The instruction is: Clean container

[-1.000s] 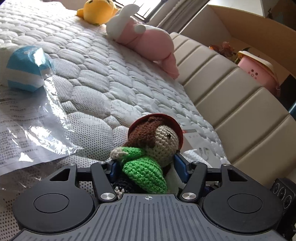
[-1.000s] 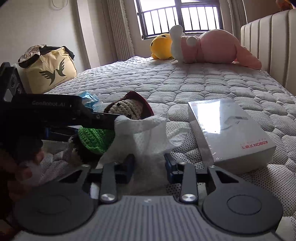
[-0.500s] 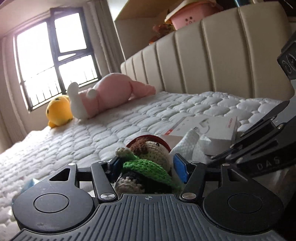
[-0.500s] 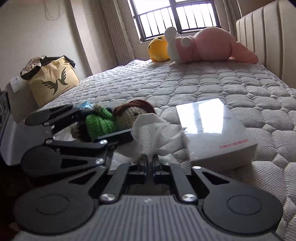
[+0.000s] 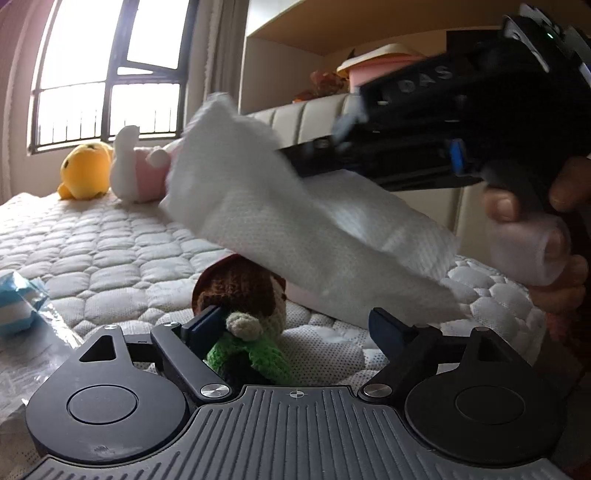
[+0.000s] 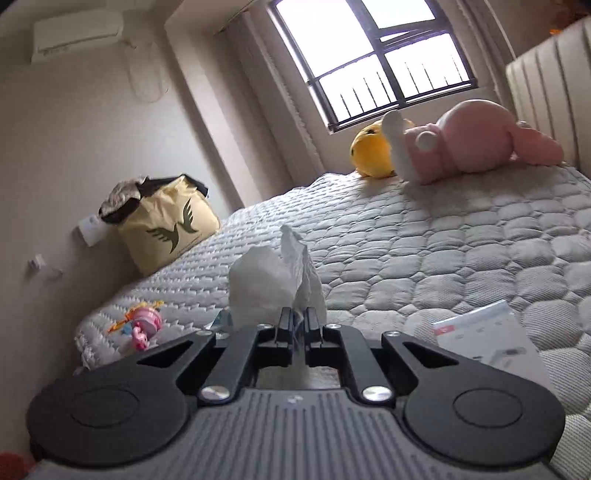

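Since half a second ago: left gripper (image 5: 295,325) sprung wide, crocheted doll (image 5: 243,314) released at 11 o'clock; right gripper (image 6: 299,328) raised, pinching tissue (image 6: 273,284), ready for wiping.

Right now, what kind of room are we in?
Most likely a bedroom: a quilted mattress with a padded headboard, plush toys lying by the barred window, and a wall-mounted air conditioner.

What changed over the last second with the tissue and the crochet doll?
The right gripper closed on the white tissue and lifted it off the bed, so it now hangs above the crochet doll. The left gripper opened; the doll now touches only one of its fingers. The plush toys and white box stayed put.
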{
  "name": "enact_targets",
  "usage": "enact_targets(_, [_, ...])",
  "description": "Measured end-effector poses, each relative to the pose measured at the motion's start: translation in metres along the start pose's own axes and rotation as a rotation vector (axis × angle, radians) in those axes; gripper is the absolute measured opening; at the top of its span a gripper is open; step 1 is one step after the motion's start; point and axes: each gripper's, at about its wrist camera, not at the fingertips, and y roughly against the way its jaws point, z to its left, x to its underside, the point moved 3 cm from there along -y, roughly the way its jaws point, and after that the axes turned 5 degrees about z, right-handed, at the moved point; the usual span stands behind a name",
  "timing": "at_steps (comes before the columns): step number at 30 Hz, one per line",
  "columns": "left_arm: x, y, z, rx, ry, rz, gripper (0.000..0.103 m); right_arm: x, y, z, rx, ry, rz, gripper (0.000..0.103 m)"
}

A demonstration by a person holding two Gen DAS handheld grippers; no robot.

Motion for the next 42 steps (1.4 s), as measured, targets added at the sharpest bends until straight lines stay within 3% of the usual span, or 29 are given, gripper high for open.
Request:
enact_targets(6, [0.004, 0.012, -0.002, 0.028, -0.024, 0.002, 0.093, 0.024, -0.025, 0.018, 0.100, 0.140, 0.113, 0.007])
enact_targets(12, [0.008, 0.012, 0.000, 0.054, -0.002, -0.005, 0.093, 0.054, 0.007, -0.006, 0.192, 0.104, 0.157, 0.007])
enact_targets(17, [0.007, 0.012, -0.017, 0.125, -0.044, -0.005, 0.094, 0.067, 0.024, -0.037, 0.293, 0.043, 0.178, 0.015])
enact_targets(18, [0.008, 0.013, -0.022, 0.142, -0.059, -0.002, 0.094, 0.065, 0.029, -0.041, 0.297, 0.027, 0.160, 0.020])
enact_targets(20, [0.010, 0.012, -0.032, 0.159, -0.089, 0.008, 0.094, 0.056, 0.039, -0.041, 0.281, 0.013, 0.103, 0.044])
enact_targets(21, [0.011, 0.010, -0.036, 0.162, -0.100, 0.012, 0.094, 0.051, 0.044, -0.039, 0.275, 0.016, 0.069, 0.066])
enact_targets(22, [0.012, 0.009, -0.038, 0.164, -0.109, 0.016, 0.094, 0.045, 0.046, -0.036, 0.272, 0.034, 0.035, 0.081])
enact_targets(24, [0.013, 0.007, -0.042, 0.171, -0.115, 0.021, 0.094, 0.034, 0.044, -0.025, 0.255, 0.086, -0.010, 0.086])
enact_targets(27, [0.013, 0.003, -0.043, 0.184, -0.113, 0.029, 0.095, 0.026, 0.021, -0.016, 0.188, 0.119, 0.024, 0.086])
enact_targets(29, [0.013, 0.002, -0.044, 0.187, -0.117, 0.034, 0.095, 0.026, 0.004, -0.013, 0.181, 0.140, 0.072, 0.084])
enact_targets(30, [0.013, 0.003, -0.045, 0.175, -0.127, 0.036, 0.095, 0.026, -0.004, -0.013, 0.186, 0.152, 0.098, 0.077])
enact_targets(31, [0.014, 0.003, -0.045, 0.153, -0.145, 0.036, 0.095, 0.027, -0.012, -0.012, 0.191, 0.164, 0.124, 0.062])
enact_targets(32, [0.014, 0.003, -0.045, 0.136, -0.159, 0.036, 0.095, 0.028, -0.017, -0.013, 0.201, 0.173, 0.140, 0.055])
enact_targets(34, [0.014, 0.006, -0.041, 0.142, -0.147, 0.030, 0.095, 0.027, -0.015, -0.017, 0.230, 0.171, 0.138, 0.028])
enact_targets(35, [0.013, 0.009, -0.039, 0.150, -0.133, 0.027, 0.095, 0.026, -0.010, -0.021, 0.224, 0.153, 0.132, 0.021])
enact_targets(36, [0.013, 0.011, -0.037, 0.155, -0.118, 0.026, 0.096, 0.024, -0.005, -0.024, 0.224, 0.135, 0.122, 0.003])
enact_targets(39, [0.015, 0.019, -0.032, 0.141, -0.100, 0.034, 0.097, 0.019, 0.013, -0.024, 0.263, 0.132, 0.084, 0.004])
enact_targets(42, [0.022, 0.025, -0.025, 0.110, -0.082, 0.051, 0.098, 0.011, 0.029, -0.013, 0.137, 0.075, 0.054, 0.004])
